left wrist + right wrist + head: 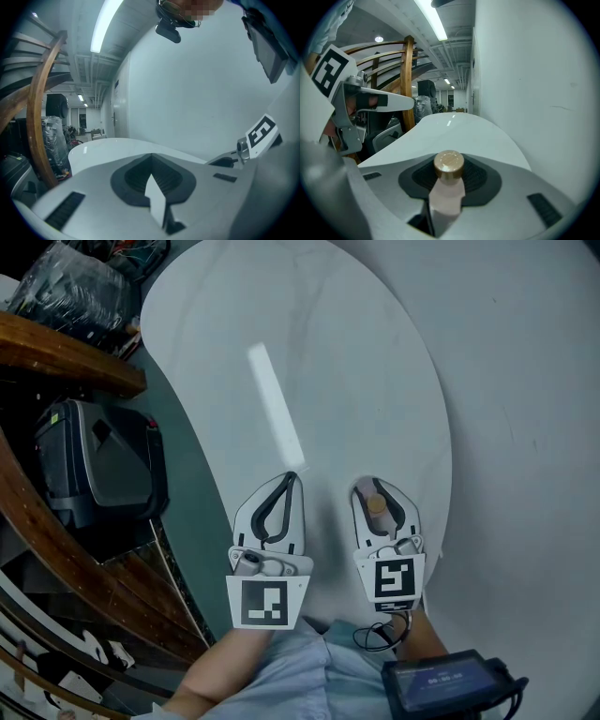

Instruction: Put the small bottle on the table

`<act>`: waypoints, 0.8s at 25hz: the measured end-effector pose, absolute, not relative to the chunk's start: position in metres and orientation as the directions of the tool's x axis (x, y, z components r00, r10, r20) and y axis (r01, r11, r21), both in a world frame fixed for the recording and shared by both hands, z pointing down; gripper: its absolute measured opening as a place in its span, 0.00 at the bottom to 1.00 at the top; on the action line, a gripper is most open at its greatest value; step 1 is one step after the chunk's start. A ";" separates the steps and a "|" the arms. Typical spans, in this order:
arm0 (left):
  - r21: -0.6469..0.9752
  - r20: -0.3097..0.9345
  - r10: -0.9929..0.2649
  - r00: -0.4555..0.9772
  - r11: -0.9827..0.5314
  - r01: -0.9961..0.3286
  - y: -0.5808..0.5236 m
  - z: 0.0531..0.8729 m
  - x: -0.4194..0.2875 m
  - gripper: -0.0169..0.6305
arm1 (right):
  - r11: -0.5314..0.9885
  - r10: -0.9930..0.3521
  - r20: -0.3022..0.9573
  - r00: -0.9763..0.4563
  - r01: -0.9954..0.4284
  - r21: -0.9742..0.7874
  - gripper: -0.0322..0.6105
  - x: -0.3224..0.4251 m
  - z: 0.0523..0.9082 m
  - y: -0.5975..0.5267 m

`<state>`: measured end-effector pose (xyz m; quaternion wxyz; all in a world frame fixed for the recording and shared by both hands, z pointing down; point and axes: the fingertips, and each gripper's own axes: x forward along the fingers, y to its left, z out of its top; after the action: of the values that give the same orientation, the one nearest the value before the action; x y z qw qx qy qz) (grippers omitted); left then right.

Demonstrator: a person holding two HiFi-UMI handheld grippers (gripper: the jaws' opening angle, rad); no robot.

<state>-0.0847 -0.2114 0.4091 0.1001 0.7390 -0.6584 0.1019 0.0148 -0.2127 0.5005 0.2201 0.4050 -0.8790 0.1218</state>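
A small pale bottle (377, 505) with a gold cap lies between the jaws of my right gripper (378, 486), which is shut on it just above the white table (356, 381). In the right gripper view the bottle (448, 187) stands out between the dark pads, cap pointing forward over the table (450, 129). My left gripper (292, 476) hovers beside it on the left, shut and empty. In the left gripper view its jaws (151, 159) meet at the tips with nothing in them.
The table's right edge runs along a plain white wall (525, 427). Left of the table stand a black case (98, 465) and a curved wooden rail (56, 357). A dark screen device (445, 685) hangs near the person's body at the bottom right.
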 end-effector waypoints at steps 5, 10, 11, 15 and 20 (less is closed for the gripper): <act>0.005 0.270 -0.956 0.113 -0.116 -0.993 -0.209 0.405 -0.085 0.03 | 0.642 -0.656 0.488 -0.575 -0.766 -0.039 0.24 0.014 0.502 -0.216; 0.008 0.245 -0.964 0.102 -0.104 -0.995 -0.207 0.395 -0.086 0.03 | 0.662 -0.645 0.475 -0.599 -0.748 -0.045 0.36 0.008 0.493 -0.218; 0.005 0.237 -0.966 0.102 -0.104 -0.995 -0.206 0.392 -0.086 0.03 | 0.661 -0.650 0.469 -0.597 -0.750 -0.039 0.37 0.008 0.490 -0.218; 0.001 0.208 -0.974 0.090 -0.091 -0.996 -0.201 0.378 -0.090 0.03 | 0.654 -0.684 0.427 -0.591 -0.757 0.001 0.38 0.010 0.469 -0.221; -0.014 0.140 -0.986 0.094 -0.097 -0.995 -0.196 0.352 -0.085 0.03 | 0.660 -0.736 0.275 -0.619 -0.746 0.091 0.38 0.006 0.415 -0.227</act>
<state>-0.0854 -0.1960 0.3522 0.0421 0.7385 -0.6705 0.0568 0.0059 -0.2270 0.4149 0.1454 0.4118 -0.8994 0.0161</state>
